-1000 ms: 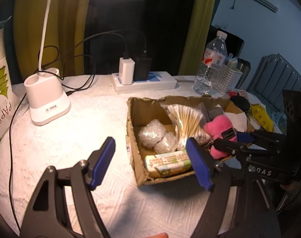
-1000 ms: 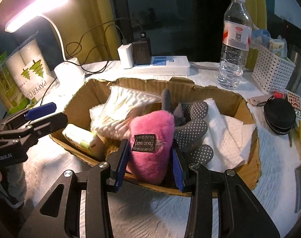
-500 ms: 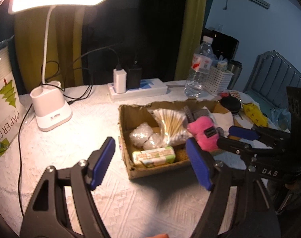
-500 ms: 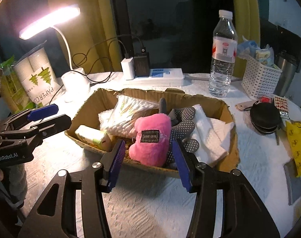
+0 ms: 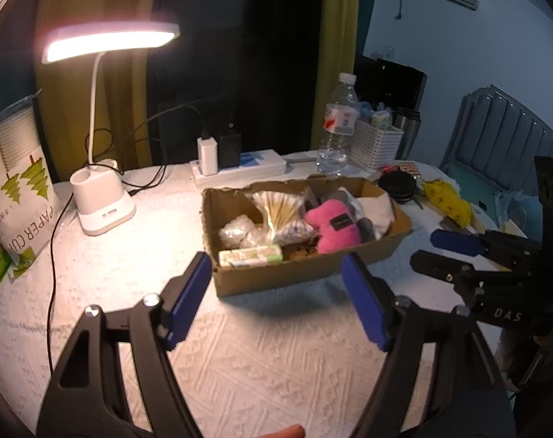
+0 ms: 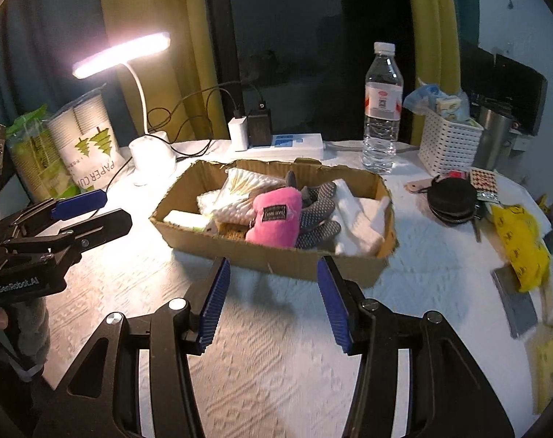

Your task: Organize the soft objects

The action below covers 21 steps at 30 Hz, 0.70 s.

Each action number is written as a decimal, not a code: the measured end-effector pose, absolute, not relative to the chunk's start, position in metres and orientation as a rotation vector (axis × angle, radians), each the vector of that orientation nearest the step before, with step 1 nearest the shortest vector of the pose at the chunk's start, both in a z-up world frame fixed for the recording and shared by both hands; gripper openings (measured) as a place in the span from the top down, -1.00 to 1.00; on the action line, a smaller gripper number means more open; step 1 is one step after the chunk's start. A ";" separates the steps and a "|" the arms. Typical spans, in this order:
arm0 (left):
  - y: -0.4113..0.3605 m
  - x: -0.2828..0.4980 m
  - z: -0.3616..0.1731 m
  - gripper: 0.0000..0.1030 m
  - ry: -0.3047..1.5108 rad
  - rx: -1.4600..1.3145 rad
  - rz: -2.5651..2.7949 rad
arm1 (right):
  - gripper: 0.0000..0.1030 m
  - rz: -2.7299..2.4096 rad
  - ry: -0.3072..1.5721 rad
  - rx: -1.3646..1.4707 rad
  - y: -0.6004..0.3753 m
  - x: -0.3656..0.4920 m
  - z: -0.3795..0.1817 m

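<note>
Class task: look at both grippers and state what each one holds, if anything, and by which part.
Nothing is held. The left gripper and right gripper are open and empty; the pink plush lies in the cardboard box.

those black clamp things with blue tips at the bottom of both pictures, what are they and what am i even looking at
They are two hand-held grippers, one in each of a person's hands, with no robot arm behind them. Each carries a wide-angle camera looking out along its jaws, so each picture shows its own gripper at the bottom. The left gripper fills one view, the right gripper the other, and each also appears at the edge of the other's picture.

Both are open and hold nothing; the right one's jaws have just been opening.

On the white tablecloth sits a cardboard box holding a pink plush toy, grey dotted fabric, white cloth and a bag of cotton swabs. Around it stand a lit desk lamp and a water bottle.
</note>
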<state>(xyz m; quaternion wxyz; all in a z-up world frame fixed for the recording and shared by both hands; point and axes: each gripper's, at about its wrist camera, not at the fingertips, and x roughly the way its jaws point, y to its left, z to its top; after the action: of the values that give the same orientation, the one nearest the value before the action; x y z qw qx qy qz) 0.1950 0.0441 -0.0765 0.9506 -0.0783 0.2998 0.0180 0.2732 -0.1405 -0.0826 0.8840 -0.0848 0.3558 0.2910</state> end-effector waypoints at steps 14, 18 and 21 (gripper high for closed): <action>0.012 0.143 -0.072 -0.49 0.588 -0.154 0.013 | -0.03 0.576 0.662 -0.190 -0.170 0.209 -0.060; 0.004 0.127 -0.062 -0.87 0.549 -0.134 0.012 | -0.11 0.559 0.623 -0.180 -0.177 0.190 -0.049; 0.000 0.117 -0.055 -0.87 0.525 -0.117 0.014 | -0.12 0.551 0.591 -0.174 -0.180 0.178 -0.040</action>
<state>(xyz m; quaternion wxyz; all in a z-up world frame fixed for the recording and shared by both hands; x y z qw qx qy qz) 0.1168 0.0002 -0.0549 0.9640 -0.0576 0.2596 0.0069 0.1780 -0.1802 -0.0404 0.9158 -0.0845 0.2874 0.2676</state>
